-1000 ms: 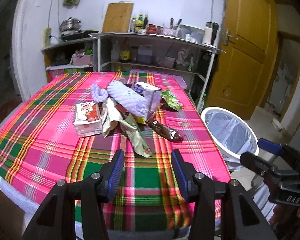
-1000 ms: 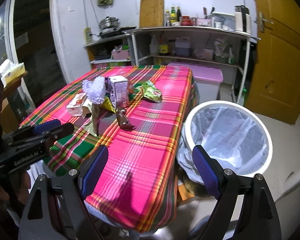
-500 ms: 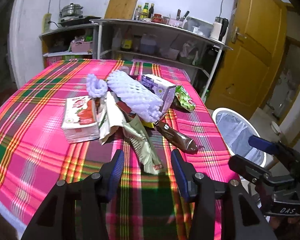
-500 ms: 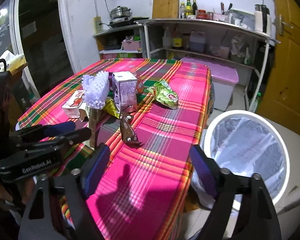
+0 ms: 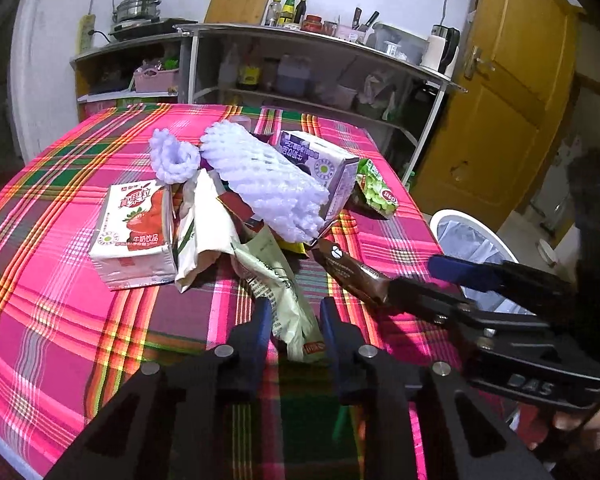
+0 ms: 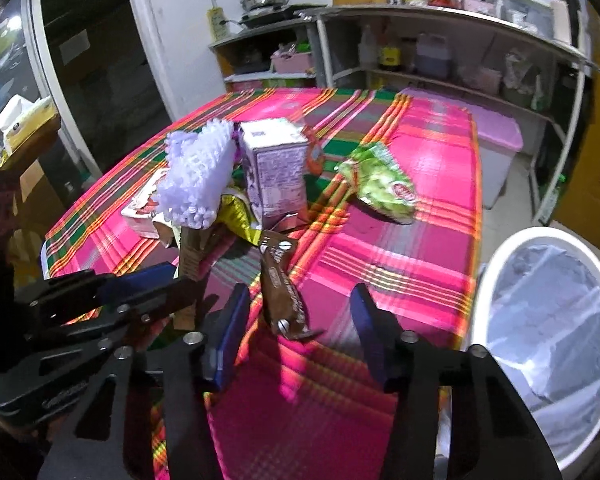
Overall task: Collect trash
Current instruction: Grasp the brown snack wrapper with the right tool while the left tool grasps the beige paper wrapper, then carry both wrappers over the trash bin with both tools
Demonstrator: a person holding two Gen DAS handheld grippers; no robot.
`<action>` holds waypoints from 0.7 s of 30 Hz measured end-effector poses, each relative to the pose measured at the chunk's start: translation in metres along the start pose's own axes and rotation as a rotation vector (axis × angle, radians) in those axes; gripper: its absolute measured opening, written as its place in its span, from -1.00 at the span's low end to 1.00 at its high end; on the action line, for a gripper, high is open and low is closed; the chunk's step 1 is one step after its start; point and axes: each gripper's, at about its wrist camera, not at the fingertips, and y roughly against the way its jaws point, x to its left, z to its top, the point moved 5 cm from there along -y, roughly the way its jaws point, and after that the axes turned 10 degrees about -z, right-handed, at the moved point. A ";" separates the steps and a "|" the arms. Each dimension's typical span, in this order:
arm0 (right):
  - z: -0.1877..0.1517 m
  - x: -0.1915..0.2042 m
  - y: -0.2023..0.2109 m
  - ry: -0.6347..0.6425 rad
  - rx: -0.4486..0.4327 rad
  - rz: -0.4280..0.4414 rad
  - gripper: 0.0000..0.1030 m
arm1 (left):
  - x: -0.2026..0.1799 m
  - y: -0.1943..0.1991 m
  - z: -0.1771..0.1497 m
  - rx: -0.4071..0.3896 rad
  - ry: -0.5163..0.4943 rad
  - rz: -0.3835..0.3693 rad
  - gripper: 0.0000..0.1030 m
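L claw closing round pale wrapper, contact unclear — R claw closing, brown wrapper between.

A heap of trash lies mid-frame on the plaid-covered worktop. A red-and-white strawberry milk carton lies flat at the heap's left. Two lilac foam fruit nets, one small and curled, one long, rest on top. A purple-and-white drink carton stands behind the long net. A crumpled pale green wrapper trails toward the lower centre. A brown snack wrapper lies right of it. A green crisp packet lies apart, upper right. The white lined bin stands at the lower right.
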 end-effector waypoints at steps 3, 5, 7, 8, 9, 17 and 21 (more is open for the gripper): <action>0.000 0.007 -0.009 0.020 0.024 0.016 -0.26 | 0.003 0.002 0.000 0.000 0.013 -0.007 -0.63; -0.001 0.011 -0.012 0.034 0.035 0.011 -0.42 | 0.006 0.005 -0.002 -0.001 0.018 -0.011 -0.68; -0.003 0.014 -0.010 0.038 0.031 0.002 -0.55 | 0.006 0.007 -0.002 -0.003 0.019 -0.012 -0.70; -0.004 0.014 -0.009 0.033 0.032 0.008 -0.55 | 0.007 0.009 -0.002 -0.005 0.019 -0.012 -0.70; -0.005 0.014 -0.009 0.028 0.033 0.014 -0.55 | 0.007 0.011 -0.002 -0.008 0.021 -0.014 -0.70; -0.022 0.013 0.011 -0.001 0.030 0.020 -0.57 | -0.001 0.028 -0.006 -0.032 0.009 -0.029 -0.91; -0.029 0.011 0.024 -0.019 0.017 0.018 -0.57 | -0.009 0.037 -0.007 -0.041 -0.008 -0.036 -1.00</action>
